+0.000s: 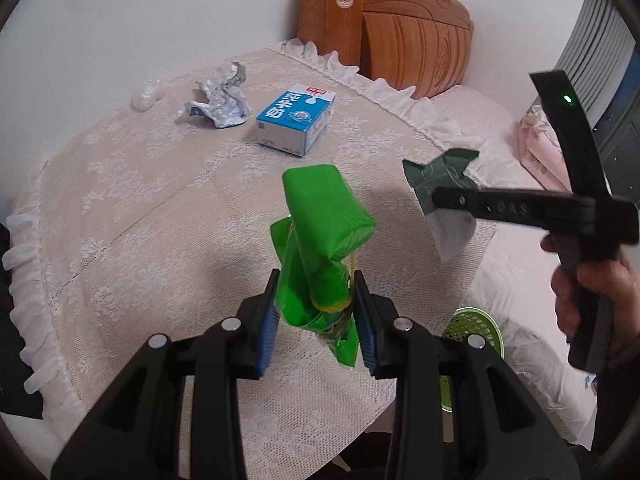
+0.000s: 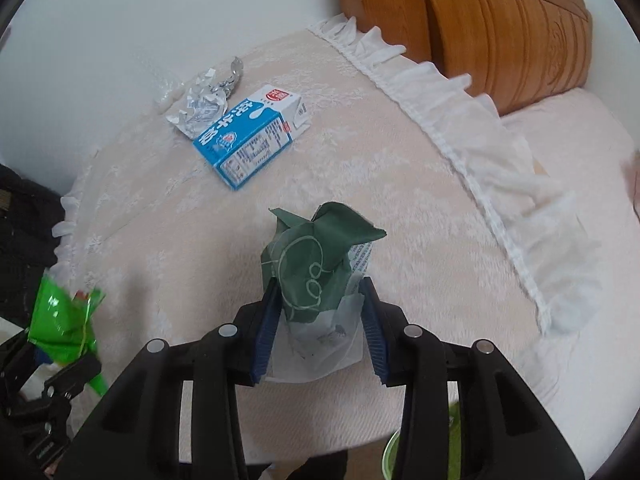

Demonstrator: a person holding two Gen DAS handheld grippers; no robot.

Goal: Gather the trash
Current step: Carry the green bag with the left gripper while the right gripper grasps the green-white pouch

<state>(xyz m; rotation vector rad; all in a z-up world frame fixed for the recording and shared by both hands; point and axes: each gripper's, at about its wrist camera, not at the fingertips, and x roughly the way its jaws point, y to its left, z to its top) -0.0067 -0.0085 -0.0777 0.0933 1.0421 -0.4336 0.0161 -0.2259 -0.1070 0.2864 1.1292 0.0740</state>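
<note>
My left gripper (image 1: 317, 282) is shut on a bright green plastic wrapper (image 1: 324, 224) tied with a yellow band, which sticks up above the lace-covered table (image 1: 160, 216). My right gripper (image 2: 320, 286) is shut on a dark green and white paper wrapper (image 2: 312, 264). From the left wrist view, this paper wrapper (image 1: 436, 176) hangs clear of the table at the right. A blue and white milk carton (image 1: 296, 120) lies on the table, and beside it are a crumpled silver foil wrapper (image 1: 220, 104) and a bit of clear plastic (image 1: 148, 94).
A green bin (image 1: 476, 328) stands on the floor below the table's right edge. A wooden headboard (image 1: 400, 28) and a pink bed (image 1: 500, 128) lie behind the table. A hand (image 1: 588, 292) holds the right gripper's handle. A white wall backs the table.
</note>
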